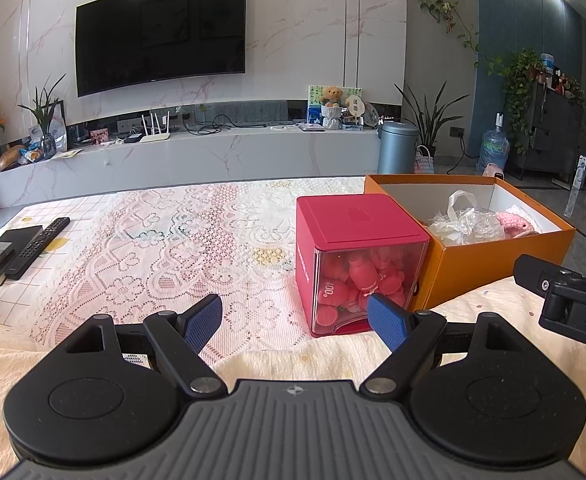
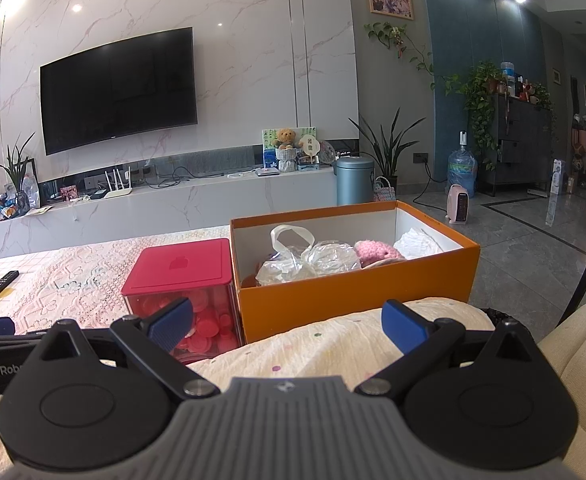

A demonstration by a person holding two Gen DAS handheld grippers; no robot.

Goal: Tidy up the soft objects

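A lace-covered table (image 1: 153, 248) carries an open orange box (image 2: 353, 288) at its far right corner, touching a red box (image 1: 353, 240) with a clear front on its left. Inside the orange box lie a clear plastic bag (image 2: 305, 260), a pink knitted toy (image 2: 377, 250) and white cloth (image 2: 421, 242). The left gripper (image 1: 295, 320) and right gripper (image 2: 287, 324) both hover over a cream blanket (image 2: 333, 344) at the near edge, fingers spread apart, empty.

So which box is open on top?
The orange box, right of the red box. It has no lid, so the bags and pink thing inside show; the red one's lid is shut.
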